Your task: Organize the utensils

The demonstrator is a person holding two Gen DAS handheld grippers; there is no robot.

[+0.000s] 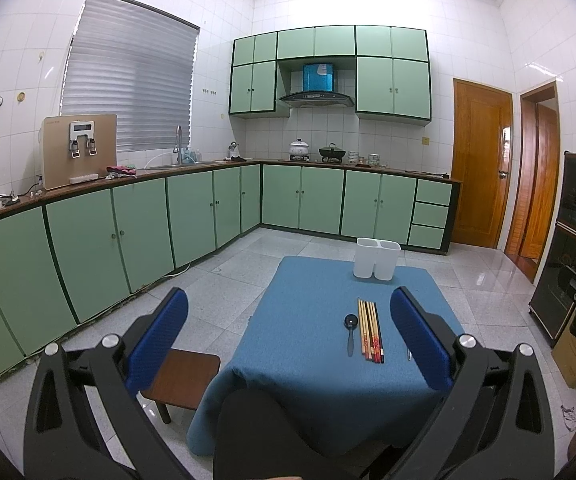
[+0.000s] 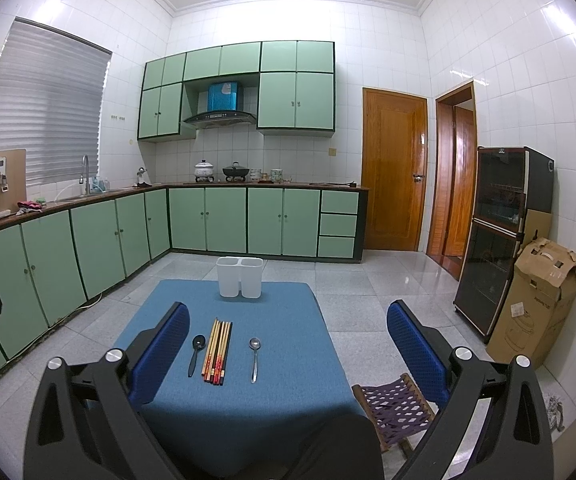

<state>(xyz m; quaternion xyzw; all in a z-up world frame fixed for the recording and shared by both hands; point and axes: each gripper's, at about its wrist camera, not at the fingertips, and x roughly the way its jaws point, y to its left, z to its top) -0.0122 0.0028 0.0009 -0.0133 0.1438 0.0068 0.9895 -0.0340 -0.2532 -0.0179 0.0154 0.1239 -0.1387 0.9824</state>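
left gripper (image 1: 288, 328) fingers spread | right gripper (image 2: 288, 332) fingers spread | wooden chopsticks (image 2: 218, 351) bundled straight

Chopsticks (image 2: 218, 351) between two spoons (image 2: 197, 354), holder (image 2: 240, 277) behind, on table (image 2: 288, 392)

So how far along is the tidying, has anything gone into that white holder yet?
Nothing looks done yet. The white holder shows no utensils above its rim. The black spoon, the chopsticks and the metal spoon all lie on the blue tablecloth. The left gripper and right gripper are open and hold nothing. Every piece is left to move.
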